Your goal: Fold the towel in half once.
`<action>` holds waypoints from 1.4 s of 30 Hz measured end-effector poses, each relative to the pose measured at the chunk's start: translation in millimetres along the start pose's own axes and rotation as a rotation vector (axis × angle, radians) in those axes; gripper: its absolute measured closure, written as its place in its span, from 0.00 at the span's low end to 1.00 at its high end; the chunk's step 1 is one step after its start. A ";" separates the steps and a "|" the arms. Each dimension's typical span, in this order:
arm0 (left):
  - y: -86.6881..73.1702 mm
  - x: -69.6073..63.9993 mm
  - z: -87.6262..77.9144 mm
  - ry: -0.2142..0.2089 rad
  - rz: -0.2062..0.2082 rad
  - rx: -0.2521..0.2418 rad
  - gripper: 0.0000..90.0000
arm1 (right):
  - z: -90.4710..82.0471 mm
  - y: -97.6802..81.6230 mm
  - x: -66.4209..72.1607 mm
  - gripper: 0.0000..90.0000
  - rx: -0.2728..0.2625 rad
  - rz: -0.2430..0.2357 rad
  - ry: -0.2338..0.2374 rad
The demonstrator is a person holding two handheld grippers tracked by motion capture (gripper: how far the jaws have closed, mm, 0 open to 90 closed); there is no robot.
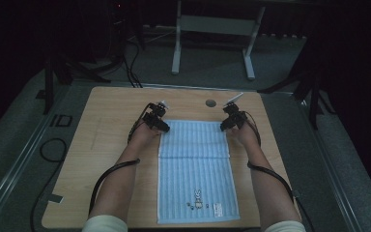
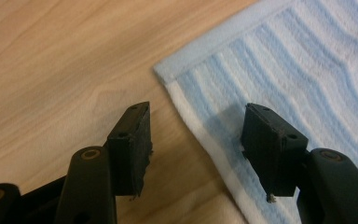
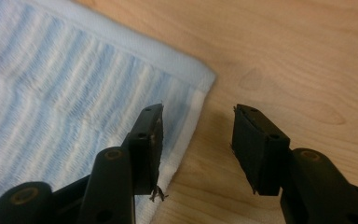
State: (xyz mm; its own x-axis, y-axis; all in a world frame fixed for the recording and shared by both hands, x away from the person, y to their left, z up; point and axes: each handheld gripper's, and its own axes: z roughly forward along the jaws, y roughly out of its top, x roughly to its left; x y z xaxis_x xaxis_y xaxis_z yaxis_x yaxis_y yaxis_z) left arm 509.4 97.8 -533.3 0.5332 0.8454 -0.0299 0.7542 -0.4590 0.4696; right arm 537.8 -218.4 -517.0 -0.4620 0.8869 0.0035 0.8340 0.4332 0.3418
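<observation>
1. Dark floor and black stands surround a pale wooden table [image 1: 101, 145], seen from above; a grey metal frame stands on the floor beyond it.

2. We see a light blue striped terry towel [image 1: 195, 169] lying flat along the middle of the table, its long side running away from the person. Its far part is doubled over itself, and a small rabbit motif sits near the close edge.

3. We find the left gripper [image 1: 160, 124] at the towel's far left corner and the right gripper [image 1: 227, 124] at its far right corner, each held in a hand with the bare forearms reaching in from below.

4. In the left gripper view the two black jaws stand partly apart – one over bare wood, the other over the towel's white-edged side hem. Nothing is between the pads; they hold nothing.

5. In the right gripper view it is mirrored: one jaw over the towel, one over the wood, the hem between them but not pinched.

6. We judge the step in hand to be taking hold of the two far corners – likely for a fold toward the person.

7. Next, each gripper would need to sink until its pads straddle the hem, then close on both layers evenly.
</observation>
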 end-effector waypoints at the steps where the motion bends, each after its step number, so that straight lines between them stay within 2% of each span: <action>1: 0.0 0.0 0.0 0.000 0.000 0.000 0.47 | 1.4 0.1 0.3 0.61 0.005 0.000 0.001; 5: 0.6 -4.1 0.7 -0.001 0.021 -0.014 0.54 | 5.1 1.4 5.5 0.68 0.022 -0.039 0.005; 6: 0.9 -4.9 0.7 -0.003 0.023 -0.016 0.55 | 5.0 2.3 7.3 0.73 0.028 -0.048 0.007; 9: 1.1 -9.5 0.3 -0.031 0.047 -0.025 0.74 | 4.7 4.0 15.7 0.92 0.041 -0.081 0.011; 10: 1.3 -11.1 0.5 -0.052 0.054 -0.026 0.84 | 4.8 4.2 18.7 0.96 0.044 -0.095 0.009; 11: 1.3 -11.1 0.5 -0.052 0.054 -0.026 0.92 | 4.9 4.3 22.0 0.97 0.045 -0.114 -0.006; 12: 2.3 -12.7 1.0 -0.069 0.045 -0.024 0.94 | 5.0 4.6 24.5 0.97 0.049 -0.125 -0.018; 14: 2.8 -11.7 0.2 -0.077 0.036 -0.024 0.95 | 4.3 5.9 25.6 0.98 0.058 -0.126 0.002; 17: 3.6 -10.6 -4.2 -0.095 0.022 -0.043 0.96 | -4.1 8.5 23.6 0.98 0.028 -0.111 0.004; 18: 6.4 -9.1 -13.4 -0.113 0.014 -0.075 0.96 | -8.5 9.9 22.8 0.99 0.016 -0.115 0.000; 19: 6.4 -9.1 -13.4 -0.113 0.014 -0.075 0.96 | -8.5 9.9 22.8 0.99 0.016 -0.115 0.000; 20: 12.5 -8.2 -26.5 -0.115 0.023 -0.098 0.96 | -22.1 14.4 20.0 0.99 -0.012 -0.120 -0.001; 21: 12.5 -8.2 -26.5 -0.115 0.023 -0.098 0.96 | -27.9 16.3 19.2 0.99 -0.026 -0.121 -0.004; 22: 21.1 -8.2 -44.4 -0.100 0.044 -0.123 0.96 | -36.5 19.2 18.2 0.99 -0.049 -0.117 -0.006; 24: 29.8 -6.8 -64.5 -0.096 0.053 -0.154 0.96 | -54.6 25.2 16.5 0.99 -0.087 -0.121 -0.011; 26: 36.9 -5.2 -83.8 -0.093 0.054 -0.189 0.96 | -73.6 30.5 15.4 0.99 -0.127 -0.120 -0.019; 27: 40.1 -4.5 -93.6 -0.077 0.054 -0.209 0.96 | -82.7 32.8 14.6 0.99 -0.147 -0.125 -0.028; 28: 42.9 -2.7 -102.8 -0.088 0.049 -0.232 0.96 | -91.8 34.9 13.9 0.99 -0.164 -0.125 -0.034; 30: 46.9 0.5 -120.5 -0.077 0.045 -0.263 0.96 | -110.3 38.6 11.6 0.99 -0.200 -0.125 -0.049; 31: 48.4 2.2 -128.6 -0.093 0.037 -0.276 0.96 | -119.6 40.2 9.9 0.99 -0.222 -0.124 -0.040; 32: 48.8 2.4 -136.3 -0.089 0.040 -0.292 0.96 | -129.3 41.4 8.9 0.99 -0.249 -0.123 -0.037; 35: 44.7 -0.4 -154.8 -0.109 0.049 -0.328 0.96 | -155.4 40.4 10.3 0.99 -0.318 -0.132 -0.016; 37: 37.5 -3.9 -161.3 -0.118 0.064 -0.338 0.96 | -166.9 34.7 13.3 0.99 -0.351 -0.155 -0.007; 39: 27.7 -6.4 -164.7 -0.151 0.071 -0.345 0.96 | -171.6 26.5 17.0 0.99 -0.355 -0.186 -0.009; 40: 22.6 -8.8 -165.8 -0.145 0.084 -0.339 0.96 | -172.7 21.6 19.0 0.99 -0.357 -0.200 -0.012; 42: 11.4 -13.3 -167.3 -0.183 0.092 -0.338 0.96 | -173.1 9.8 22.6 0.99 -0.357 -0.221 0.002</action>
State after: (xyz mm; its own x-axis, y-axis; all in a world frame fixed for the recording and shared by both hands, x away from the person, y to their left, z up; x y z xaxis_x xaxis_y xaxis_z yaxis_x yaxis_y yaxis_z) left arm 446.8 127.0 -379.9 0.6754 0.7281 -0.1171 0.5474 -0.3886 0.7411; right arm 483.3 -222.0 -350.9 -0.6188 0.7785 -0.1044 0.5584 0.5295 0.6386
